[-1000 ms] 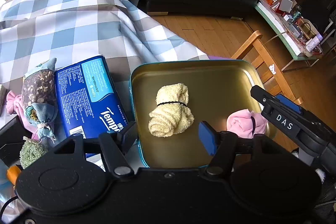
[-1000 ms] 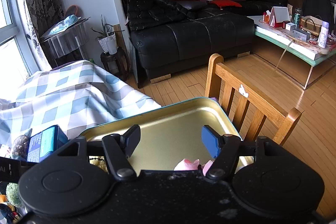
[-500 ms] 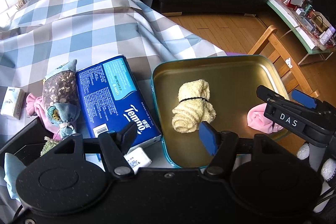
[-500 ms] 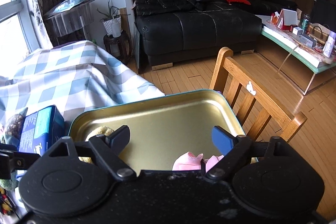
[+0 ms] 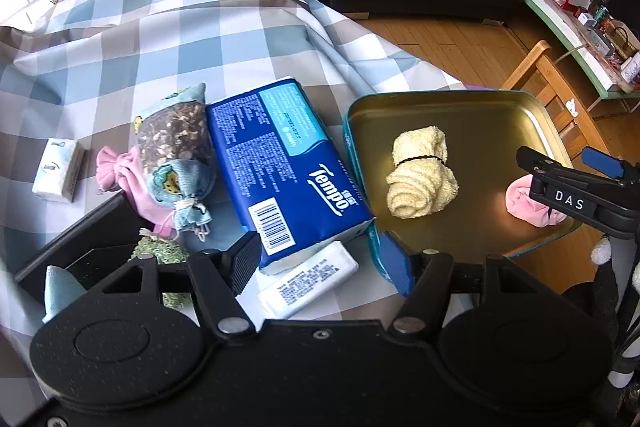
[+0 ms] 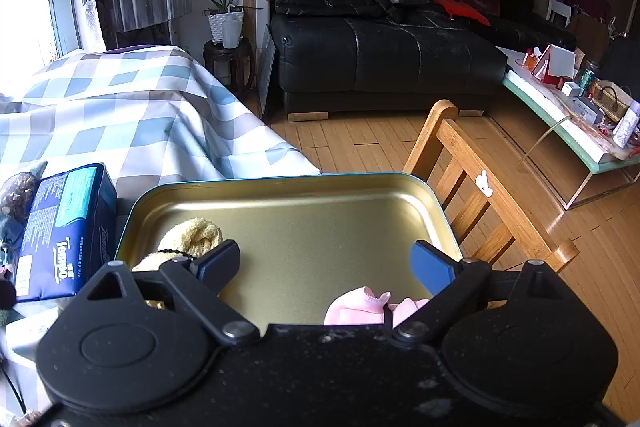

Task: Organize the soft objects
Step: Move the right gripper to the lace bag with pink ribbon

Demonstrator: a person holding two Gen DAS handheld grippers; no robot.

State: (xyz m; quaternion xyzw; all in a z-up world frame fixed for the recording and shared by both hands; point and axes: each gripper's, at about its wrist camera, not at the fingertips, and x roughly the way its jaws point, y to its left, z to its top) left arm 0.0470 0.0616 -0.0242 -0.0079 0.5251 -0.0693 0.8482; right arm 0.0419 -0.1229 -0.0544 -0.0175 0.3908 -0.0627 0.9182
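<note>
In the gold tray (image 5: 476,107), my right gripper (image 6: 325,263) jaws have just been opening, nothing between them; pink cloth (image 6: 362,309) lies beneath beside the yellow towel roll (image 5: 420,177). My left gripper (image 5: 320,263) jaws stand apart, empty.

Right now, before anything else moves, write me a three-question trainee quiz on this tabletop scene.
1. True or false: the yellow rolled towel lies inside the gold tin tray.
2. Which item lies in the tray beneath the right tongs? A) pink cloth bundle B) blue Tempo tissue pack C) potpourri sachet
3. Fill in: the left tongs hover over the table with ____ between their pads.

Key: 1 true; 2 A; 3 nothing gripped (the Tempo pack's corner and a small white tissue packet lie below them).
</note>
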